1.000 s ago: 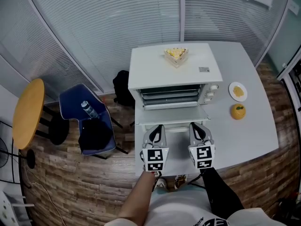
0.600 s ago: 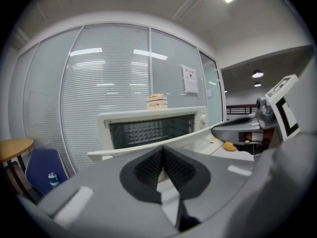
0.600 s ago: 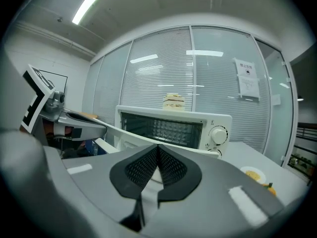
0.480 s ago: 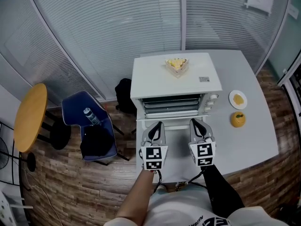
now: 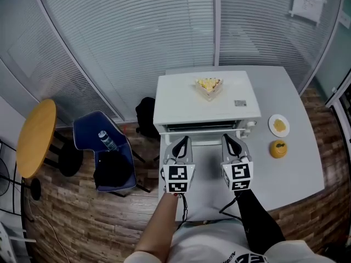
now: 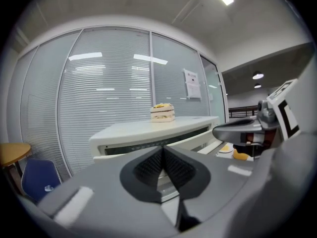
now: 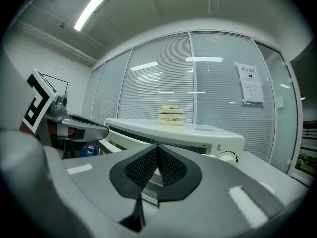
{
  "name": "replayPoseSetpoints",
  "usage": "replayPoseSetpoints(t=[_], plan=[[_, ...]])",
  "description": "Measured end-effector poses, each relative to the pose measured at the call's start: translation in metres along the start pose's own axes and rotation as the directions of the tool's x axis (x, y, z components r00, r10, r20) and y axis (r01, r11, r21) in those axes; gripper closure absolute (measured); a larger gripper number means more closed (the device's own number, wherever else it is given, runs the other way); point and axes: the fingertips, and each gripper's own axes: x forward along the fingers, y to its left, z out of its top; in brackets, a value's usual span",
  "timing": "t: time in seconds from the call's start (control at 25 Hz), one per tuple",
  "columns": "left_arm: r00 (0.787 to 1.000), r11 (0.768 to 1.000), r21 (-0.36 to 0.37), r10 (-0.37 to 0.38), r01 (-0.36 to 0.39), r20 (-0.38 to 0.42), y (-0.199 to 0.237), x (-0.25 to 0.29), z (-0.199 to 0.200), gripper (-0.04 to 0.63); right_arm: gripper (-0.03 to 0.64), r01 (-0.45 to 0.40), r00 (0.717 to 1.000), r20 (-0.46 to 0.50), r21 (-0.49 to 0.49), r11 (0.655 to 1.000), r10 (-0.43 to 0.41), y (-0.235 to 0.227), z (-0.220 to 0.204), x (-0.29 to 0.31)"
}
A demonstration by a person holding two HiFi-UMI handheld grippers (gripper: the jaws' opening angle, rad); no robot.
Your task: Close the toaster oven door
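Note:
The white toaster oven (image 5: 205, 106) stands at the table's back left, with a sandwich wedge (image 5: 209, 85) on its roof. Its door (image 5: 202, 138) is tilted up nearly shut, and only a thin dark gap (image 5: 200, 127) shows under the roof. My left gripper (image 5: 182, 142) and right gripper (image 5: 226, 140) are both shut and empty, side by side, with their tips against the door's outer face. In the left gripper view the shut jaws (image 6: 162, 151) point at the oven (image 6: 148, 130). In the right gripper view the shut jaws (image 7: 157, 151) face the oven (image 7: 198, 133) beside its knob (image 7: 229, 157).
A small plate with yellow food (image 5: 279, 125) and an orange (image 5: 278, 148) lie on the white table (image 5: 296, 169) right of the oven. On the floor to the left are a blue chair holding a bottle (image 5: 104, 147), a yellow round table (image 5: 35, 133) and a black bag (image 5: 145, 111).
The door has swung up from lying flat open to nearly shut. Both grippers went forward and up with it, staying shut.

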Motion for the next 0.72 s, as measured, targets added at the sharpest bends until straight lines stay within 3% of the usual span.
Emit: replayPoseSetpoints(t=[0.24, 0.44, 0.6, 0.72], plan=[[1.0, 1.0, -0.005, -0.008, 0.009, 0.01, 0.01, 0.024, 0.014, 0.538, 0.615, -0.02, 0.999, 0.028, -0.007, 1.0, 0.02, -0.004, 0.013, 0.023], [1.0, 0.999, 0.048, 0.011, -0.011, -0.004, 0.011, 0.032, 0.018, 0.538, 0.614, -0.011, 1.0, 0.011, -0.009, 1.0, 0.011, -0.009, 0.014, 0.031], [1.0, 1.0, 0.003, 0.02, -0.02, -0.001, 0.013, 0.031, 0.016, 0.538, 0.614, -0.013, 1.0, 0.004, -0.001, 1.0, 0.013, -0.009, 0.014, 0.03], [0.997, 0.997, 0.001, 0.078, -0.078, -0.004, 0.022, 0.024, 0.018, 0.537, 0.614, -0.013, 1.0, 0.002, -0.03, 0.999, 0.013, -0.007, 0.015, 0.025]])
